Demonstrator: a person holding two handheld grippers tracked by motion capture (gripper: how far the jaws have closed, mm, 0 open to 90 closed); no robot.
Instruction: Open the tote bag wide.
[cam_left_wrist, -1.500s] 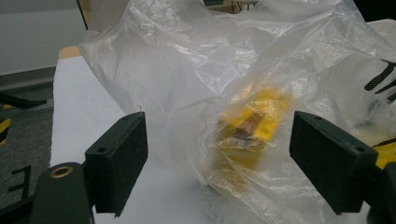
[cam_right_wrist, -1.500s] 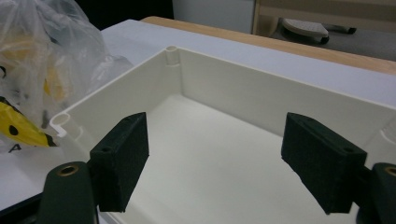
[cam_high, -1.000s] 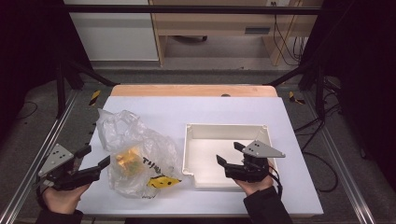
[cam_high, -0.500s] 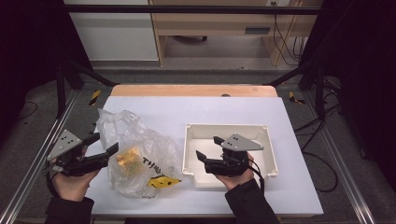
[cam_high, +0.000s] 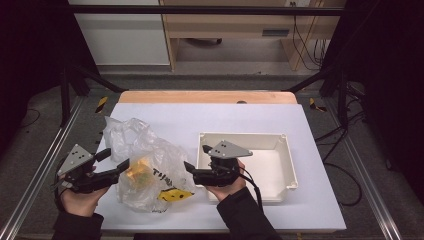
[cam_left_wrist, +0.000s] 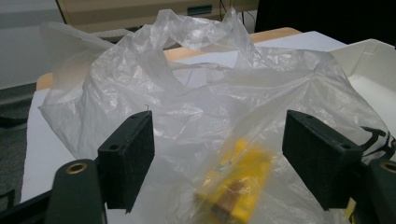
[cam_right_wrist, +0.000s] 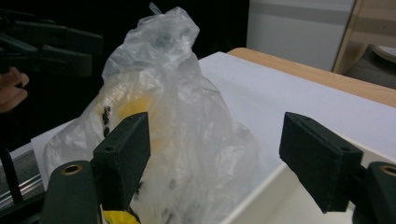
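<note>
A crumpled clear plastic bag (cam_high: 145, 160) (cam_left_wrist: 187, 93) (cam_right_wrist: 173, 93) lies on the left half of the white table (cam_high: 200, 117). It holds a yellow pack (cam_high: 137, 172) (cam_left_wrist: 238, 182). My left gripper (cam_high: 116, 158) (cam_left_wrist: 219, 149) is at the bag's left side. Its jaws have just been closing a little, with bag film between them, but the pads stand apart from it, so it is open. My right gripper (cam_high: 195, 157) (cam_right_wrist: 215, 154) is open over the left rim of the cream tray (cam_high: 290, 165) (cam_right_wrist: 252, 200). It points at the bag's right side.
A yellow printed patch (cam_high: 172, 195) shows at the bag's near edge. The tray (cam_left_wrist: 369, 56) has nothing in it. A wooden strip (cam_high: 205, 96) runs along the table's far edge, and metal frame rails (cam_high: 30, 190) flank both sides.
My right gripper has moved left, from the tray's near right part to its left rim, close to the bag. My left gripper has shifted only slightly by the bag.
</note>
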